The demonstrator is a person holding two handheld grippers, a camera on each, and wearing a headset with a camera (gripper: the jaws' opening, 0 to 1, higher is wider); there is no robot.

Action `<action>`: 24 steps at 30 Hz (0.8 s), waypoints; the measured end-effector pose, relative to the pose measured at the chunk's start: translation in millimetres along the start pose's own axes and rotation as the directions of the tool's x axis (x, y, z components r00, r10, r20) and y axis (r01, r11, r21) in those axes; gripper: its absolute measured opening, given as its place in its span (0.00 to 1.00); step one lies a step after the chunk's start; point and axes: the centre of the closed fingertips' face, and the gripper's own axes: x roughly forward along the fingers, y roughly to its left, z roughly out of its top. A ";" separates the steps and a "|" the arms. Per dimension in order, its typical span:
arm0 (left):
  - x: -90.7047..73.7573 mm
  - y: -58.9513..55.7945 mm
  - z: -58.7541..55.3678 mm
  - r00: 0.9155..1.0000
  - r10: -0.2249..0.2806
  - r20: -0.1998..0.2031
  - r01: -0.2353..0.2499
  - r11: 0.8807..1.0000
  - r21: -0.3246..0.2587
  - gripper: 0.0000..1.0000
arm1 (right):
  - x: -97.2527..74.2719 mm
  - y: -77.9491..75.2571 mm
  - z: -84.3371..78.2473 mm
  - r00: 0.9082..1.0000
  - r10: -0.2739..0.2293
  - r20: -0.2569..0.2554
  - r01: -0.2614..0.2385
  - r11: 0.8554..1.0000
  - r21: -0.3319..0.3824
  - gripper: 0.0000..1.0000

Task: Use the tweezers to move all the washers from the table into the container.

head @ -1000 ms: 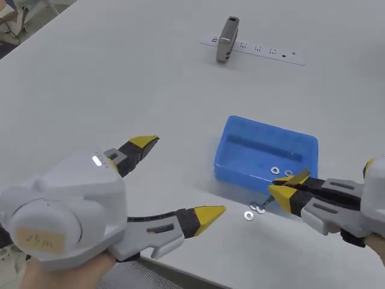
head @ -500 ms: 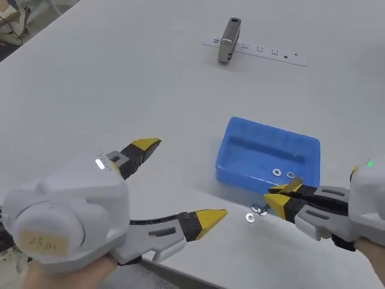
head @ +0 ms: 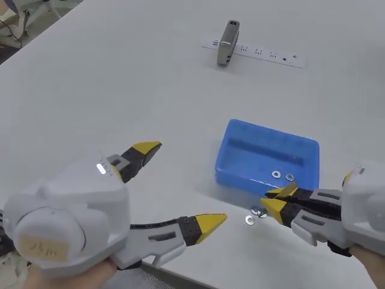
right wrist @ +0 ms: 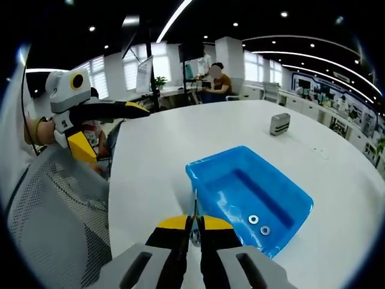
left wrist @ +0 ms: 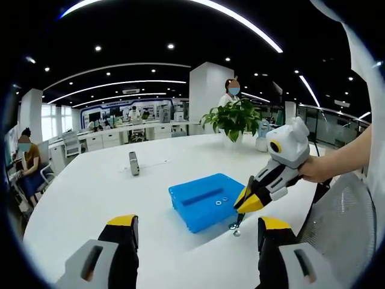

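Your right tool (head: pixel 275 200) has come a little lower and nearer to you in the last second. Its jaws are pressed together on the tweezers (right wrist: pixel 194 208). The tweezer tips now stand at the two loose washers (head: pixel 249 220), which lie on the desk (head: pixel 120 72) just in front of the near wall of the blue container (head: pixel 240 150).

The count has not changed: two stored washers (head: pixel 275 174) lie inside and two outside. So I judge that no new pick is finished yet. Whether the tips already hold a washer is too small to tell.

Your left tool (head: pixel 186 182) hangs spread wide and empty, apart from the work. Far across the desk lies a power strip (head: pixel 264 51) with a grey block (head: pixel 227 41) on it, well apart from everything. Only the container's near wall stands between the loose washers and their place, so you will probably need to lift over it.
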 end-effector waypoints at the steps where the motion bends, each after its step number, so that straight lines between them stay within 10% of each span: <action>1: -0.1 0.2 0.1 1.000 0.001 0.000 -0.001 1.000 0.001 0.83 | -0.2 -0.1 0.0 1.000 -0.003 -0.003 0.003 1.000 -0.008 0.02; 24: -1.5 2.7 1.7 1.000 0.012 0.010 -0.012 1.000 -0.002 0.82 | -32.0 -10.7 76.7 0.985 0.004 0.175 -0.010 0.999 0.032 0.02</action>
